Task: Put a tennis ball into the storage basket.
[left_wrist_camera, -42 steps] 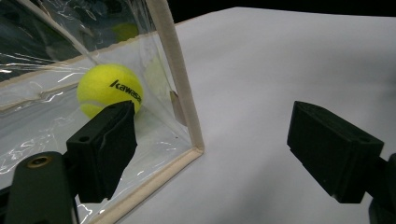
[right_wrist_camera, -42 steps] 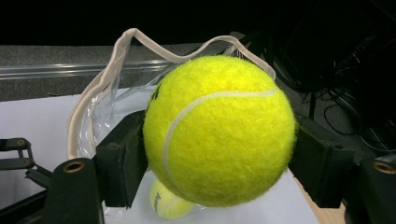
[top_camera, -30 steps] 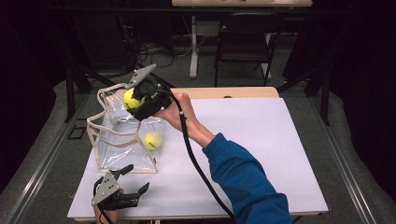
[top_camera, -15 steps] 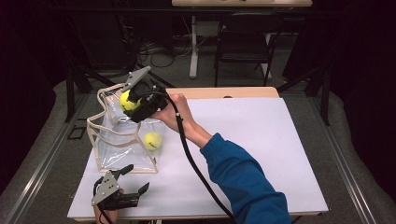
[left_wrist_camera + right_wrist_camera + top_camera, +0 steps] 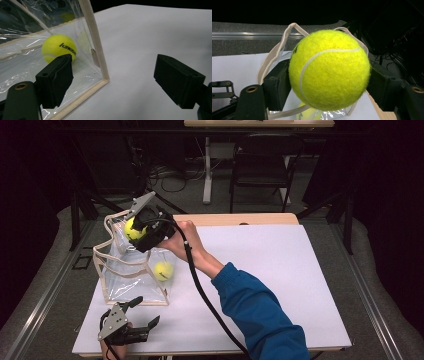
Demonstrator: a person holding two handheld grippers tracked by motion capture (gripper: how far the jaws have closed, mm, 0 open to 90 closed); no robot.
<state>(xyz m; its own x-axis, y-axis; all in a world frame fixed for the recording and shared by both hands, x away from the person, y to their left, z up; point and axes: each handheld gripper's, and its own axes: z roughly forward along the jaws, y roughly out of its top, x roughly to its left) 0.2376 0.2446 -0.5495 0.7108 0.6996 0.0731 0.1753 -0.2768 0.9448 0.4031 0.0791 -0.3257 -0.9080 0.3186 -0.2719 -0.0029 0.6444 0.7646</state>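
Note:
My right gripper (image 5: 135, 230) is shut on a yellow tennis ball (image 5: 133, 229) and holds it over the open top of a clear plastic bag (image 5: 131, 275) with cream trim. Seen from the right gripper view, the ball (image 5: 329, 70) sits squeezed between both black pads, with the bag's handles (image 5: 287, 37) behind it. A second tennis ball (image 5: 163, 270) lies inside the bag, marked with black lettering in the left gripper view (image 5: 58, 48). My left gripper (image 5: 142, 312) rests open near the table's front left edge, beside the bag's corner (image 5: 103, 78), with nothing between its pads.
The white table top (image 5: 280, 270) stretches right of the bag. A person's blue sleeve (image 5: 260, 315) and a black cable (image 5: 200, 290) cross the middle. Dark chairs and stands (image 5: 260, 170) are beyond the far edge.
The right gripper with its ball has shifted slightly left and up over the bag's opening. The left gripper has stayed still.

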